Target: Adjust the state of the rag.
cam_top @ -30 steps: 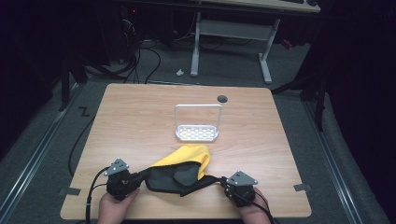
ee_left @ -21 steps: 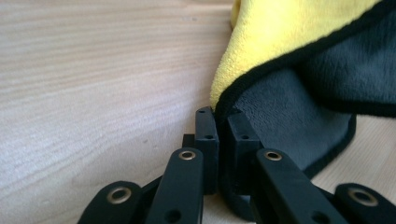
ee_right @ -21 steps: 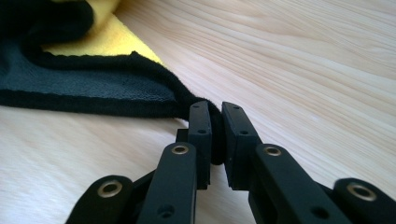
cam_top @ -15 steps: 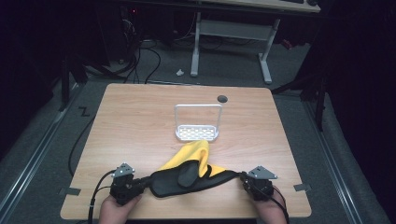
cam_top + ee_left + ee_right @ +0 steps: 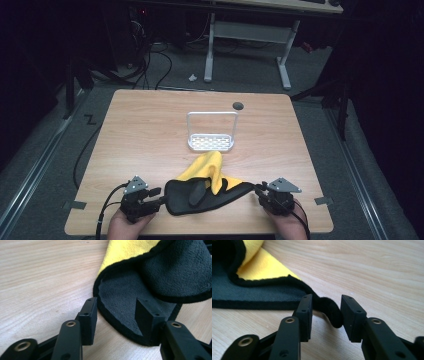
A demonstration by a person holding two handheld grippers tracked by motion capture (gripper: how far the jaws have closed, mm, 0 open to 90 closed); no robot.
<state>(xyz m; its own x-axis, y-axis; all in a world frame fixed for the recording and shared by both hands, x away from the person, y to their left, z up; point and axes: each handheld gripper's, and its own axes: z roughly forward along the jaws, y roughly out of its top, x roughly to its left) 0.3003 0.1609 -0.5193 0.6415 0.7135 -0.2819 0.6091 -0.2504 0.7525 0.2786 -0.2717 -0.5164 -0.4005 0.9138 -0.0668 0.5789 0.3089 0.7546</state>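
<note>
The cloth (image 5: 207, 192), black on one face and yellow on the other, lies on the table (image 5: 150, 130) in the lower middle of the high view, partly folded so a yellow flap stands up toward the rack (image 5: 211, 132) above it. Its black part stretches sideways between the two grippers at the bottom edge.

The left gripper (image 5: 155, 194) sits at lower left of that view, in the person's hand. Its jaws have just been opening. In the left gripper view (image 5: 117, 315) they stand well apart, with the cloth's rounded black corner (image 5: 120, 302) lying flat on the wood between them; the right-hand pad rests against the cloth, the left-hand one is clear of it, so nothing is pinched.

The right gripper (image 5: 260, 192) sits at lower right. Its jaws have also just been opening. In the right gripper view (image 5: 326, 315) the cloth's black tip (image 5: 329, 310) lies in the gap, with space on both sides.
</note>
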